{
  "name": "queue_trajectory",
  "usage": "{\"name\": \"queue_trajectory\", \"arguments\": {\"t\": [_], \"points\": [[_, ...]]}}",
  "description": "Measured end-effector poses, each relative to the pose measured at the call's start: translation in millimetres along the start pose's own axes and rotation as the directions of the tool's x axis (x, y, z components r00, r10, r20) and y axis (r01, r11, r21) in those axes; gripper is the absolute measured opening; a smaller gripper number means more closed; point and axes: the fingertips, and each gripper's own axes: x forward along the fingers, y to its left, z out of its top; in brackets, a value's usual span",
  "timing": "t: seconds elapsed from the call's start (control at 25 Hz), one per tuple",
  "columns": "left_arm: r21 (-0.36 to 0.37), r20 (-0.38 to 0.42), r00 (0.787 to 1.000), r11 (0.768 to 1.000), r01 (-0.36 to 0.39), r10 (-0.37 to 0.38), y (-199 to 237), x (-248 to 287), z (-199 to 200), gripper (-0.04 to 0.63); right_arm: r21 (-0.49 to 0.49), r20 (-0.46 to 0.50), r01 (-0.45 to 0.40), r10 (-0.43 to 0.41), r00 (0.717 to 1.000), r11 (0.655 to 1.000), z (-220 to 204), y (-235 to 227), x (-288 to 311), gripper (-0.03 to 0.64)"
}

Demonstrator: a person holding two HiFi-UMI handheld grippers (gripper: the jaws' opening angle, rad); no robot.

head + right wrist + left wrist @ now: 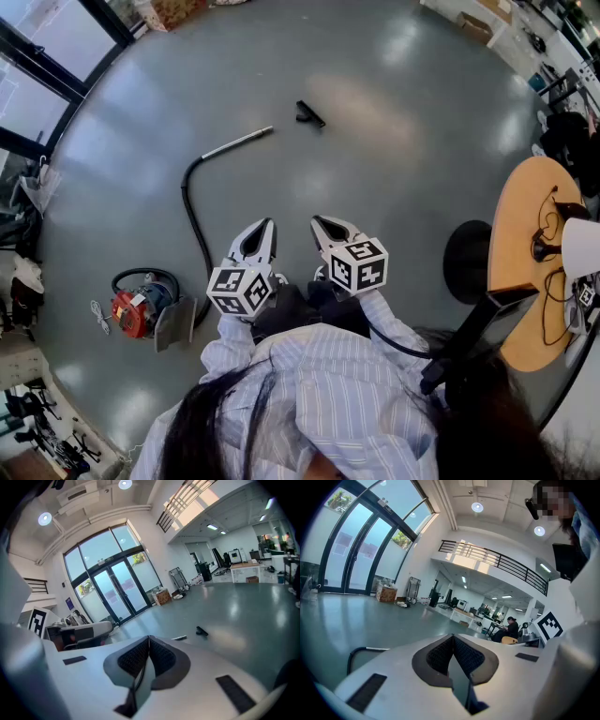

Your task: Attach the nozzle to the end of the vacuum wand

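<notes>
A black nozzle (309, 113) lies on the grey floor, far ahead of me; it also shows small in the right gripper view as the nozzle (201, 631). Left of it lies the silver wand (236, 143), its tip toward the nozzle, joined to a black hose (194, 225) that runs to a red vacuum cleaner (139, 307). My left gripper (269, 225) and right gripper (317, 223) are held side by side close to my body, well short of wand and nozzle. Both are shut with nothing between the jaws.
A round wooden table (525, 253) on a black base (467, 261) stands at the right with cables and gear on it. Glass doors (117, 595) line the far wall. Boxes (386, 594) and desks (459, 613) stand far across the hall.
</notes>
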Motion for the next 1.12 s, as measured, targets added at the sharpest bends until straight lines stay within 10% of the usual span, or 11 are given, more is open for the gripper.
{"name": "queue_trajectory", "arguments": {"t": [1.12], "points": [[0.099,-0.008,0.999,0.994,0.044,-0.043,100,-81,25,0.006,0.082,0.068,0.014,-0.02,0.997,0.997,-4,107,64,0.009]]}}
